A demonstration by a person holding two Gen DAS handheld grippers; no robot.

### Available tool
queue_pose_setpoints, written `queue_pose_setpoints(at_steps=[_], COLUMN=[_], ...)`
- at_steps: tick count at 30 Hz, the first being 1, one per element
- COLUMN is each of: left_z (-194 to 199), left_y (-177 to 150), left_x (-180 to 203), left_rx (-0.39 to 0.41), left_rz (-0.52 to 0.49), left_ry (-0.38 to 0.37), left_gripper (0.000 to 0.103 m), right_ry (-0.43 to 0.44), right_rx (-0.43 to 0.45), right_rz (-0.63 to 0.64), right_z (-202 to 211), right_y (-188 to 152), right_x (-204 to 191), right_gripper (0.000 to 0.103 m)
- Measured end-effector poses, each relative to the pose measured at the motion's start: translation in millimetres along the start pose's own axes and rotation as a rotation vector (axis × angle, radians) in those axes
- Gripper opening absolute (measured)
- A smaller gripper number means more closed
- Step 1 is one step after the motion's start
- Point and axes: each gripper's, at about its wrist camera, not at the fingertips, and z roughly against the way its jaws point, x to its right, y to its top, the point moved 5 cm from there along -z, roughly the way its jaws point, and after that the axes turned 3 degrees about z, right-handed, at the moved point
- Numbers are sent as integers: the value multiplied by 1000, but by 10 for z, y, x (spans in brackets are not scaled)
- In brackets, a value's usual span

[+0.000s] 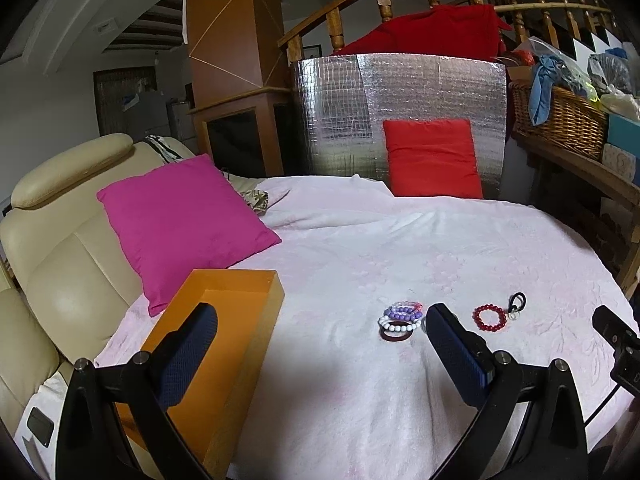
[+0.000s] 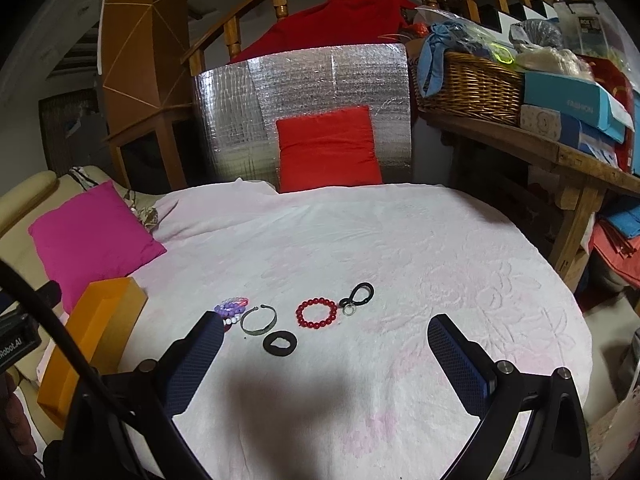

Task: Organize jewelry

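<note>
Right wrist view: both grippers, left gripper (image 1: pixel 320 336) and right gripper (image 2: pixel 326 340), are held spread and empty above the loose jewelry, with the orange box (image 1: pixel 224 340) kept just beside for collecting.

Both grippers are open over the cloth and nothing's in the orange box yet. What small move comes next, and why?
Probably lower the right gripper onto the red bead bracelet. It lies alone on the cloth, apart from its neighbours, roughly ahead of the open jaws, so it looks the easiest first pick for the orange box.

Orange box (image 1: pixel 224 344); red bead bracelet (image 2: pixel 317 312); magenta cushion (image 1: pixel 184 220); pale pink embossed cloth (image 2: pixel 400 260).
</note>
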Motion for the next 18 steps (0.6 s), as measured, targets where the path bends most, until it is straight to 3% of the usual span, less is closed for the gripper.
queue_pose_setpoints(at_steps=[7, 11, 14, 16, 18], left_z=[-133, -375, -673, -890, -1072], left_y=[-24, -124, -281, -402, -481], left_x=[3, -47, -139, -194, -194], left_rx=[-7, -25, -58, -65, -90], left_rz=[-13, -7, 1, -20, -42], left_ry=[-10, -77, -105, -64, -53], left_gripper=[103, 103, 103, 103, 103], right_ry=[9, 32, 79, 111, 161], right_rx=[-19, -35, -81, -119, -189], right_rz=[-14, -20, -12, -16, -26], right_z=[-144, -286, -506, -663, -899], right_y=[-8, -77, -214, -314, -421], right_x=[12, 50, 102, 116, 89], right_gripper=[103, 103, 103, 102, 94])
